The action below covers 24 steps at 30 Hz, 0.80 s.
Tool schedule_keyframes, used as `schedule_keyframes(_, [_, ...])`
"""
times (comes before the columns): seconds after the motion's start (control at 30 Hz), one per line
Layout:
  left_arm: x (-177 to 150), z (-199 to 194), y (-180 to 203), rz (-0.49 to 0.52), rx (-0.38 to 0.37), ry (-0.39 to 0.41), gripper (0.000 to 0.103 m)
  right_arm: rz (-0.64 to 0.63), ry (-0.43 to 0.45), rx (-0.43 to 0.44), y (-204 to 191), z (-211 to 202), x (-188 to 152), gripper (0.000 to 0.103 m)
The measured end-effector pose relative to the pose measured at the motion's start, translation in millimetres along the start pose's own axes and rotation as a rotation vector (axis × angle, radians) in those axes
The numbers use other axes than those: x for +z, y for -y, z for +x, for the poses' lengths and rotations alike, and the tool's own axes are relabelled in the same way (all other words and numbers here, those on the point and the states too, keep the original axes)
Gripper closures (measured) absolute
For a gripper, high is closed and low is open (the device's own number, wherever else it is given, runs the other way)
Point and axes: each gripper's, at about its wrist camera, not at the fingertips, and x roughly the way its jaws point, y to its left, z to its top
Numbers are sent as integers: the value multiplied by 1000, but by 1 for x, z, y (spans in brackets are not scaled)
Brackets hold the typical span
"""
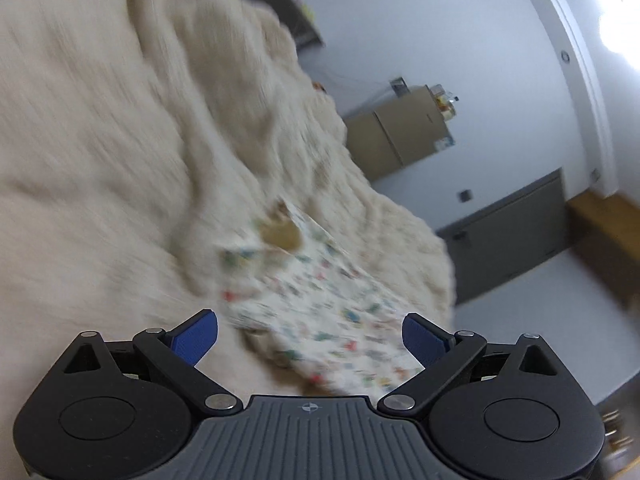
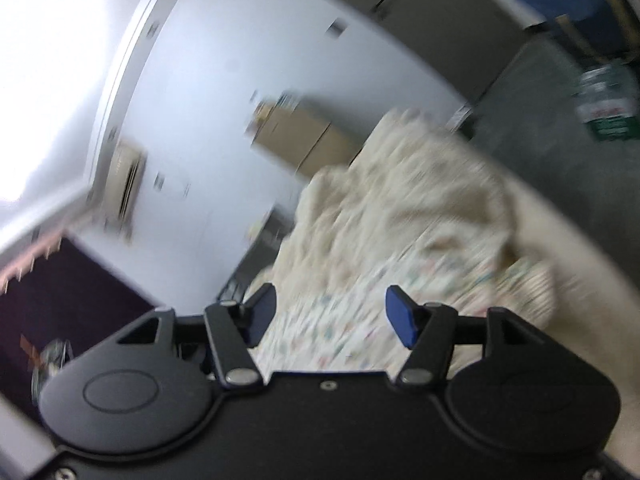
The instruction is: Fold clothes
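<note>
A: What stands against the pale wall (image 1: 460, 32)?

B: A tan cabinet (image 1: 400, 132), seen tilted in both wrist views. Small items sit on top of it, too blurred to name.

A: And near the cabinet?

B: In the left view, a grey door-like panel (image 1: 508, 236) lies beyond it along the same wall, with a wooden ledge (image 1: 600, 220) past that. A white frame (image 1: 576, 72) runs by a bright glare (image 1: 620, 28). In the right view, a dark area (image 2: 60, 300) lies well apart from the cabinet.
</note>
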Motion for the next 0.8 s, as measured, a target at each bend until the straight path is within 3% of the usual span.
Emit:
schedule_keyframes(0.07, [3, 37, -1, -31, 25, -66, 18, -25, -38, -3, -7, 11, -8, 43])
schedule_keyframes(0.13, [3, 65, -4, -37, 134, -94, 21, -38, -53, -20, -11, 17, -13, 42])
schedule_keyframes(0.2, [0, 77, -13, -83, 215, -79, 34, -51, -68, -38, -15, 23, -18, 42])
schedule_keyframes(0.47, [-17, 31, -48, -224, 73, -2, 37, -30, -49, -42, -18, 20, -22, 42])
schedule_keyframes(0.6, [-5, 61, -40, -211, 109, 10, 39, -35, -52, -51, -15, 22, -23, 42])
schedule_keyframes(0.63, [0, 70, -34, -198, 126, 20, 44, -42, -52, -58, -14, 24, -23, 42])
schedule_keyframes(0.67, [5, 78, -26, -186, 144, 30, 65, -49, -57, -67, -14, 27, -25, 42])
schedule_keyframes(0.7, [7, 80, -18, -180, 156, 36, 92, -56, -64, -75, -13, 29, -26, 42])
schedule_keyframes(0.73, [13, 78, -6, -176, 143, 56, 100, -65, -79, -80, -14, 32, -28, 42])
schedule_keyframes(0.8, [23, 64, 13, -178, 61, 112, 100, -103, -115, -80, -19, 41, -33, 42])
